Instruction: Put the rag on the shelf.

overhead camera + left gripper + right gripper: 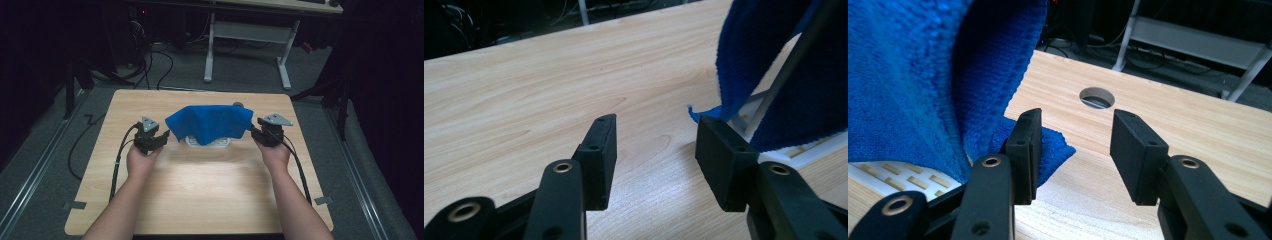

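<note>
**Q:** High view first, nearest things: where are the hands?

**A:** Two forearms reach in from the near edge of a wooden table (pixel 200 185). The left gripper (pixel 159 138) and the right gripper (pixel 257 132) sit level with each other, mid-table, one at each end of a blue cloth (pixel 210 122).

**Q:** Are they holding it?

**A:** No. Both sets of jaws stand wide with nothing between them. In the left gripper view a cloth corner (pixel 704 111) lies just beyond the right-hand jaw tip; in the right gripper view another corner (pixel 1055 145) lies on the wood behind the left-hand jaw.

**Q:** How does the cloth lie?

**A:** Draped over a white slotted rack (pixel 207 142), long axis running left to right. Each hand is equally near its own end.

**Q:** And room to move?

**A:** Bare wood near and at both sides. Farther off is a round hole (pixel 1097 97) in the tabletop, then the far edge and a white desk frame (pixel 247 47).
</note>
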